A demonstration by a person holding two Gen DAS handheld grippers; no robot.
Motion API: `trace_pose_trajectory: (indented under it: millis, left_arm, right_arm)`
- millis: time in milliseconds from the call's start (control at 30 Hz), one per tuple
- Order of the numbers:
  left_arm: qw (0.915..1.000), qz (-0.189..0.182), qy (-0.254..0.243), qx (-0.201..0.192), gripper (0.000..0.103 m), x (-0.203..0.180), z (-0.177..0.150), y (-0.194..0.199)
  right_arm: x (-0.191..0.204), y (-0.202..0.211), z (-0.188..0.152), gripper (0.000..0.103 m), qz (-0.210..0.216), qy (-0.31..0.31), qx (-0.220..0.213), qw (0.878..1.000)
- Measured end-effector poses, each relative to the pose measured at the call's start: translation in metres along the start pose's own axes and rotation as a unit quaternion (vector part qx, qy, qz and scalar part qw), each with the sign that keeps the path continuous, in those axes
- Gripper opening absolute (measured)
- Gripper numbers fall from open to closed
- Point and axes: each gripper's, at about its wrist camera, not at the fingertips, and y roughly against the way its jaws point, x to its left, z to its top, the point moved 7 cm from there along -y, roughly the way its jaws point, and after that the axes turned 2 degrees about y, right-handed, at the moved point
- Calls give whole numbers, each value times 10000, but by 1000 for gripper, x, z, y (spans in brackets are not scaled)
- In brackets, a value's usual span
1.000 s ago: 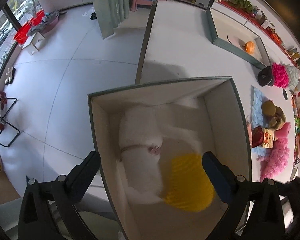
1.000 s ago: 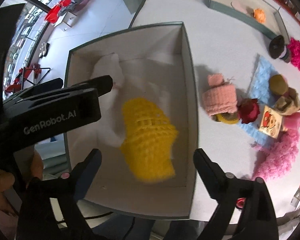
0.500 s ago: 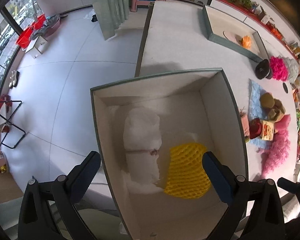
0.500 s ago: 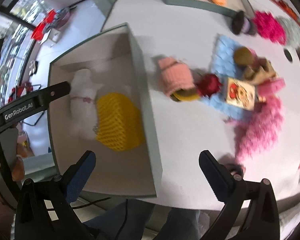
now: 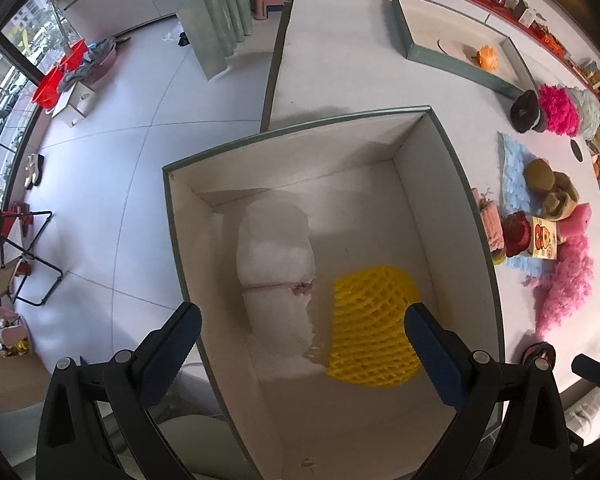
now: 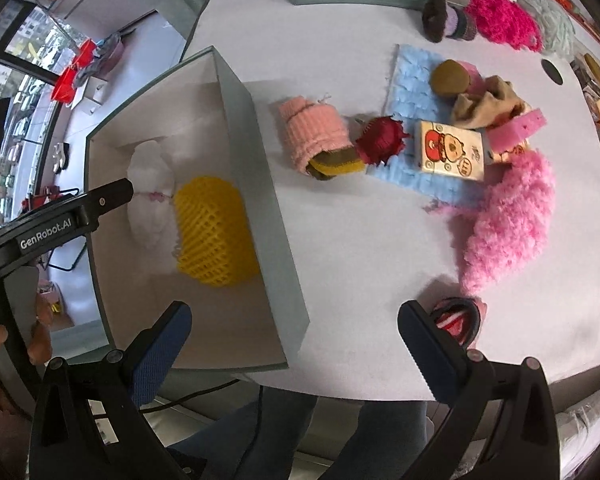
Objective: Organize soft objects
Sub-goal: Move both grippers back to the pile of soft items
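Yellow foam net (image 5: 372, 326) sits in the grey box (image 5: 478, 216) right beside the white bundle (image 5: 276, 264). Left gripper (image 5: 300, 344) and right gripper (image 6: 294, 344) both gape wide, empty. Pink roll (image 6: 314, 136) lies just outside the box wall.

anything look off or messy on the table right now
Nothing looks spilled or damaged. The white bundle and yellow foam net lie inside the box; the other soft items, like the pink knit roll, sit in a loose heap beside it.

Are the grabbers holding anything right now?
No. The left gripper and the right gripper both have their jaws wide open with nothing between them. The yellow net lies in the box.
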Motion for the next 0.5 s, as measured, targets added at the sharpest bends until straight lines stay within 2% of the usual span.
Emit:
trace_pose_trajectory:
  millis: [267, 400, 500]
  left_arm:
    - [9999, 94, 87, 23, 102, -30, -5, 9]
    - [9998, 124, 132, 56, 102, -64, -11, 17]
    - [9999, 65, -85, 64, 102, -104, -17, 24]
  right_arm:
    - [-48, -1, -6, 103, 141, -266, 107, 9995]
    - [-91, 4, -6, 103, 155, -442, 146, 9988]
    - [-136, 8, -7, 103, 155, -731, 125, 9971]
